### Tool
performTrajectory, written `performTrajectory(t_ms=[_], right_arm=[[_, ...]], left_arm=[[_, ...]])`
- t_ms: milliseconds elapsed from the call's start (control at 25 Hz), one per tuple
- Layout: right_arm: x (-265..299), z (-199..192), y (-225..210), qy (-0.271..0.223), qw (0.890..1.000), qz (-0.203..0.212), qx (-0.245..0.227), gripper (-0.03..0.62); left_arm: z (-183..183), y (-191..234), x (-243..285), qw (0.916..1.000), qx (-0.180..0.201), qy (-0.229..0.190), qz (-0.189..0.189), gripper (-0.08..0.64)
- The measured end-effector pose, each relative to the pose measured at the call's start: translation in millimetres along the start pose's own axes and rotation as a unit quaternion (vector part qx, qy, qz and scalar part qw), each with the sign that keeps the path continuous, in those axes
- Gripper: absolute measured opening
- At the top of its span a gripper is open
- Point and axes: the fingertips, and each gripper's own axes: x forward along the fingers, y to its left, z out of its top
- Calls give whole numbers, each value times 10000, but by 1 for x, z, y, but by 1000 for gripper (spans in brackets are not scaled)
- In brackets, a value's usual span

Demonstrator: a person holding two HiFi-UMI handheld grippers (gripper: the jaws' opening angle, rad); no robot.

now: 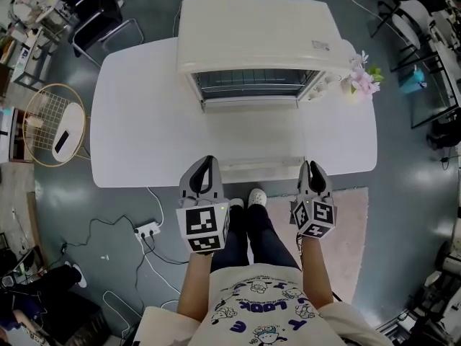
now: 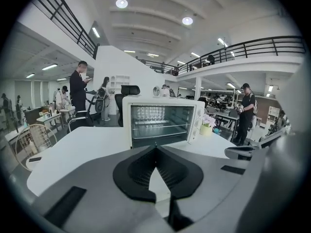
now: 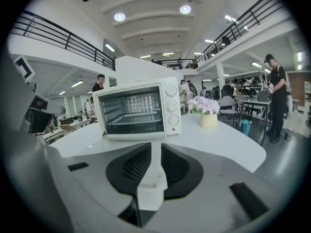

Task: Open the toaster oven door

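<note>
A white toaster oven [image 1: 259, 42] stands at the back of the white table [image 1: 144, 121]. Its door is swung down flat toward me, leaving the cavity and rack [image 2: 160, 120] open to view. The door's white handle bar [image 1: 259, 169] lies near the table's front edge. My right gripper [image 1: 311, 168] is at the bar's right end. In the right gripper view a white piece of the handle [image 3: 151, 193] fills the narrow gap between the jaws. My left gripper [image 1: 205, 166] hovers just left of the bar, its jaws shut [image 2: 155, 152] on nothing.
A small pot of pink flowers [image 1: 362, 78] stands right of the oven. On the floor are a round wire basket [image 1: 54, 125] at the left, a power strip with cables [image 1: 148, 229] and a pink mat [image 1: 353, 229]. Chairs and several people are farther off.
</note>
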Motion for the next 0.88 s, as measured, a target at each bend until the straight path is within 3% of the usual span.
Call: performTrajectory(t_ms=[80, 480, 560, 880], right_arm=[[-4, 26, 4, -244, 9996, 25, -111, 26], [-23, 152, 40, -1294, 9900, 451, -347, 26], [-28, 172, 46, -1440, 9878, 480, -358, -2], [-44, 227, 62, -1900, 9784, 668, -465, -3]], left_arm=[[12, 1, -3, 9999, -30, -123, 30, 5], [82, 3, -20, 9967, 59, -805, 109, 5], [98, 3, -25, 9952, 77, -969, 117, 5], [148, 6, -44, 9885, 115, -1489, 225, 5]])
